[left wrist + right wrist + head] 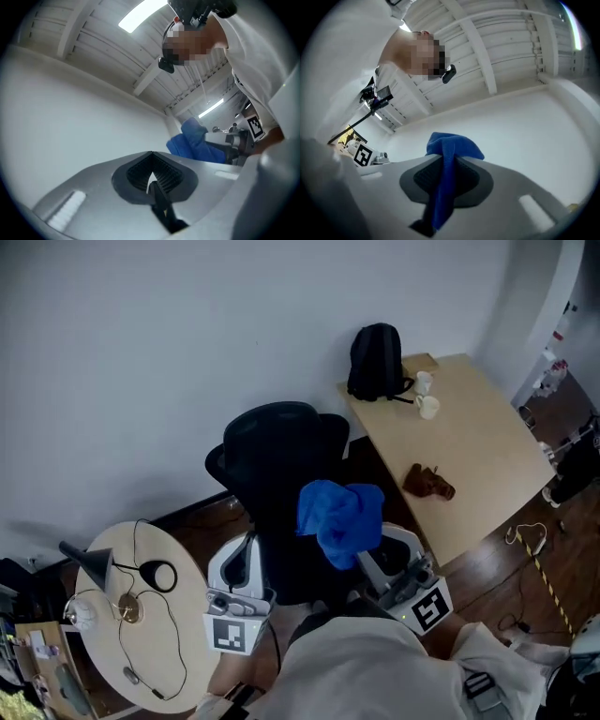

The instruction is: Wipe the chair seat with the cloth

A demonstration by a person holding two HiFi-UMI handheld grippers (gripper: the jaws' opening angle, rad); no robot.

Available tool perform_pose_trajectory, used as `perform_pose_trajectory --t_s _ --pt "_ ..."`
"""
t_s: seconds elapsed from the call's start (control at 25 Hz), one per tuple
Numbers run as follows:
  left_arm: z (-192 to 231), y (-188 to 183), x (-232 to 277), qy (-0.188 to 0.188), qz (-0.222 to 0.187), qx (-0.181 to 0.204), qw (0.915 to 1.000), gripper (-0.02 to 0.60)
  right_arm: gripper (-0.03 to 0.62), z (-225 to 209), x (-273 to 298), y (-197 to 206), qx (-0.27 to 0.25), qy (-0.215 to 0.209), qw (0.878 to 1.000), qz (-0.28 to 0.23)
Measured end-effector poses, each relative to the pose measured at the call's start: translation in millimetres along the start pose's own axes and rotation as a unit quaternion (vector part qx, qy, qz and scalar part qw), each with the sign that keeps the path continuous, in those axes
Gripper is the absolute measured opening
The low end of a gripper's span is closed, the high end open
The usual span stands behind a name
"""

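Head view: right claw [367, 549] pinches the crumpled blue cloth [339, 517], apparently directly above the black office chair's seat [289, 570]; left claw [246, 554] closed, empty.

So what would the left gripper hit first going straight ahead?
Probably just the white wall: beyond the left gripper its view shows nothing else, so it seems aimed above the chair. Distance unclear.

Chair [281, 456] at centre, before the wall. Round table [150, 643] to its left, desk [478, 437] to its right (backpack [377, 362] and cups [428, 407] on the far corner). Cloth [339, 518] in front of the chair.
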State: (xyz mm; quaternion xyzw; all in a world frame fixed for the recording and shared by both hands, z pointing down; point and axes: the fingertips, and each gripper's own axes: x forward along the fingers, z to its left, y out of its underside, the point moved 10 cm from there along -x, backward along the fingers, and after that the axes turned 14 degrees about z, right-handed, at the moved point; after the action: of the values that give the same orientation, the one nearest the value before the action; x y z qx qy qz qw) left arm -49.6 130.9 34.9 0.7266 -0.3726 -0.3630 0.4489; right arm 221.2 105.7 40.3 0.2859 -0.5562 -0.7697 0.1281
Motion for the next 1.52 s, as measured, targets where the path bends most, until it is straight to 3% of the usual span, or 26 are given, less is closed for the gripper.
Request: perform_pose_trajectory --t_s 0.16,0.36,0.52,0.64,0.76,0.84,1.08,1.24,1.4,1.52 --pt "0 4 3 0.023 0.004 -0.015 0.9996 0.008 0.054 9 -2 10 0.009 0.009 0.999 0.034" --pt "-26 11 -15 0.034 0.022 -0.031 0.9987 0.008 0.052 25 -30 5 0.023 0.003 0.999 0.030" --pt "-60 -25 -43 0.020 0.048 -0.052 0.9973 0.008 0.054 36 -68 -37 0.014 0.000 1.000 0.024" --pt "-81 -50 -78 -0.010 0.086 -0.036 0.9956 0.008 0.054 51 -104 -66 0.015 -0.012 1.000 0.018" --pt "-135 -96 -124 -0.046 0.060 -0.055 0.9956 0.008 0.054 84 -170 -101 0.008 -0.024 1.000 0.010" --pt "-172 -118 -147 -0.045 0.046 -0.048 0.9968 0.008 0.054 97 -209 -118 0.014 -0.031 0.999 0.013" --pt "-298 -156 -233 -0.034 0.072 -0.023 0.9965 0.008 0.052 155 -346 -144 0.027 -0.038 0.999 0.027" --pt "-311 -201 -272 -0.047 0.056 -0.014 0.9973 0.008 0.052 188 -378 -192 0.014 -0.038 0.999 0.015" --pt "-325 -228 -305 -0.034 0.038 -0.012 0.9986 0.008 0.052 223 -394 -224 0.012 -0.033 0.999 0.005" --pt "-314 -241 -315 -0.034 0.042 -0.035 0.9979 0.008 0.052 237 -385 -241 0.021 -0.032 0.999 0.014"
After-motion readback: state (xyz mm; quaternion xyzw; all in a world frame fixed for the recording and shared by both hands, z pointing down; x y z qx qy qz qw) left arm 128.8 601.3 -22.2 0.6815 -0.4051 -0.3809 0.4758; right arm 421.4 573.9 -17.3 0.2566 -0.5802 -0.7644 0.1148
